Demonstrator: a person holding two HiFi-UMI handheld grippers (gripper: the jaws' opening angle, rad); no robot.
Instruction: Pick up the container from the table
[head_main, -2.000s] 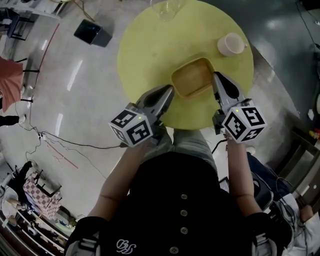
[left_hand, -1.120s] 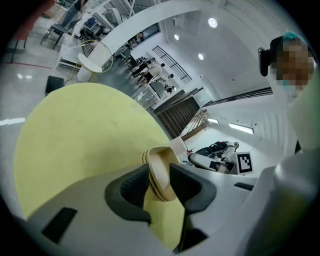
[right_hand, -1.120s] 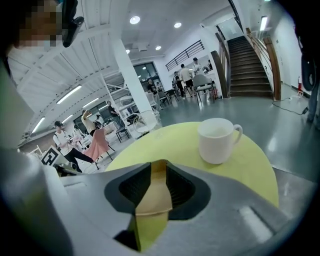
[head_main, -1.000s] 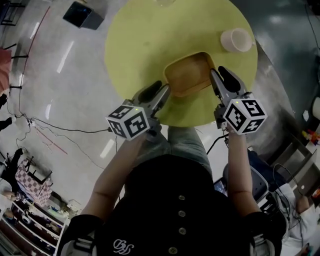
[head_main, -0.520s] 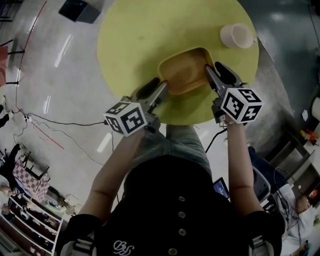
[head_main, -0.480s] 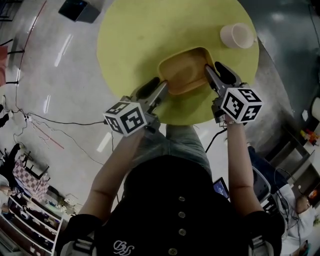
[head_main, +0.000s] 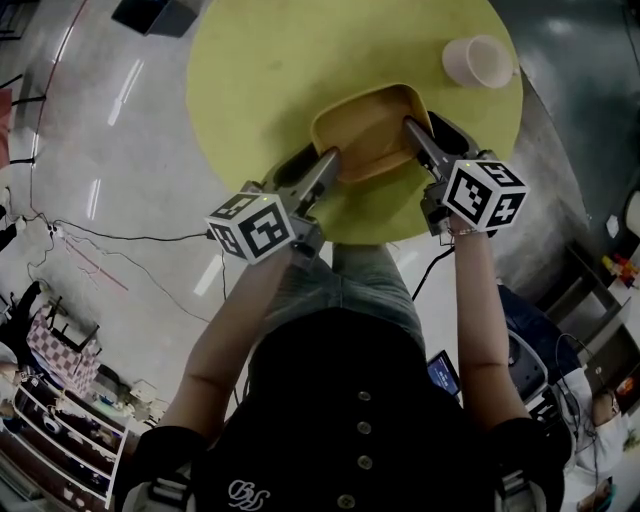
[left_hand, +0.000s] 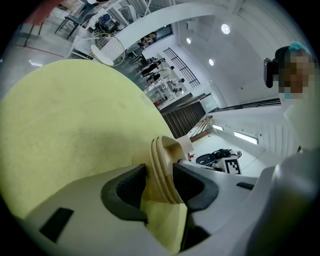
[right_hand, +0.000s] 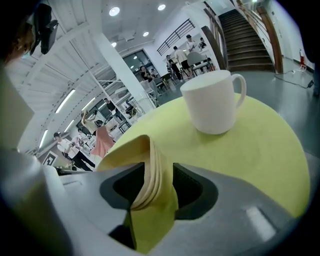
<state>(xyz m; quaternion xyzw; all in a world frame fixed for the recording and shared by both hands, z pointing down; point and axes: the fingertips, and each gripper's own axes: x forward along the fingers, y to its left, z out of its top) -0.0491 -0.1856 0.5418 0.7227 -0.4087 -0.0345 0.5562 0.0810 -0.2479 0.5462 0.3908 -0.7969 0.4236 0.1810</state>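
Observation:
A shallow yellow container lies on the round yellow table, near its front edge. My left gripper is at the container's left end and my right gripper at its right end. In the left gripper view the stacked-looking rim stands upright between the dark pads, with a slight gap on one side. The right gripper view shows the other rim between the pads, also loosely. Both grippers are open around the rim.
A white cup stands on the table behind the right gripper, and shows large in the right gripper view. A black box and cables lie on the floor at the left. The person's lap is under the table's front edge.
Both grippers stay at the container's two ends. The right gripper has sunk a little, and container and grippers now show higher in the head view.

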